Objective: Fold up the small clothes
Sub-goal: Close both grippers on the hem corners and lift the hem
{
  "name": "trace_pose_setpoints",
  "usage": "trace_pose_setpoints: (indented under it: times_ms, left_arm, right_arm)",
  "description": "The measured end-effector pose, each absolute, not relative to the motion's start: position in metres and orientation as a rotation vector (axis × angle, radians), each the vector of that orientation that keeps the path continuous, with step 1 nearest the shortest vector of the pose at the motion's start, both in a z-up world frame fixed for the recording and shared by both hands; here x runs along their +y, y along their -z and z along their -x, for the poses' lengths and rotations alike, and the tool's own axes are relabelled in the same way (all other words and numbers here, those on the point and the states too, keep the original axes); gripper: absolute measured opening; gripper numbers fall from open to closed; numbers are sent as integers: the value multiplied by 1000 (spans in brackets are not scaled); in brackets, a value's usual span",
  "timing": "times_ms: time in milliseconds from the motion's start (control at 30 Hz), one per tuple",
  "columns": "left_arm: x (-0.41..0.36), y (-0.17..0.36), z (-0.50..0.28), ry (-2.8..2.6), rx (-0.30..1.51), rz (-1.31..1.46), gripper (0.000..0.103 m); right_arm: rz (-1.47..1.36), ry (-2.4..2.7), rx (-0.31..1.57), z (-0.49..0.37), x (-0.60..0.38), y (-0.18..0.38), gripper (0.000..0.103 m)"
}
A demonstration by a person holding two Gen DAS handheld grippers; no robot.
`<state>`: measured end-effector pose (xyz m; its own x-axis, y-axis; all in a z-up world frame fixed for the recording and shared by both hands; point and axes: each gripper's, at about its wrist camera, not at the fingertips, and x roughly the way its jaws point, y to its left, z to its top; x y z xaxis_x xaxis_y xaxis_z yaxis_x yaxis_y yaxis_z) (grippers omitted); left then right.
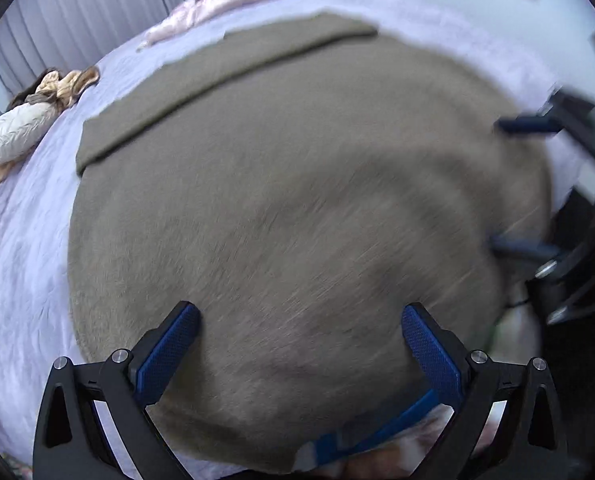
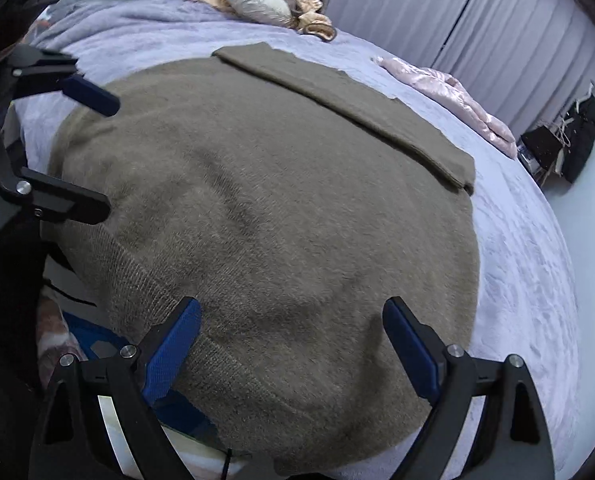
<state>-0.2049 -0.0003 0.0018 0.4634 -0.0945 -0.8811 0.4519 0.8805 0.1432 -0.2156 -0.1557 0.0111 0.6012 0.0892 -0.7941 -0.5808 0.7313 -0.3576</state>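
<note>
Right under both cameras lies the taupe knit sweater point(image 2: 281, 216), spread flat on the lavender bed blanket point(image 2: 529, 264) near the bed's front edge, w/ one sleeve point(image 2: 353, 108) folded across its far side. It fills most of each view. I judge it soft, light and a bit fuzzy, so it will sag and drag when lifted, not slide; the ribbed hem point(image 2: 145, 280) looks like the firmest place to pinch, one corner per tool.

My left gripper point(image 1: 300, 312) hangs over the sweater, jaws spread wide, nothing between them. My right gripper point(image 2: 292, 308) is the same: jaws apart, empty, above the hem area.

Right wrist view is sharp and shows the rib texture, also a dark bag point(image 2: 565, 140) on the floor by the curtains point(image 2: 437, 4). Left wrist view is motion-blurred and shows no hem detail. Both show the pink satin cloth point(image 1: 225, 4) and the white pillow point(image 1: 15, 132), well apart from the sweater.
</note>
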Motion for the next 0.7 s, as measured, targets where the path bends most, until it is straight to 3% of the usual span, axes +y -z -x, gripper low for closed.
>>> trace_pose_setpoints:
  times_ms: [233, 500, 700]
  left_arm:
    - [33, -6, 230, 298, 1053, -402, 102]
    - [107, -16, 223, 216, 1141, 122, 102]
    - [97, 4, 228, 259, 1219, 201, 102]
  right_arm:
    - [635, -353, 916, 231, -203, 0, 94]
    - [291, -306, 947, 243, -262, -33, 94]
    - [203, -366, 1005, 237, -266, -19, 94]
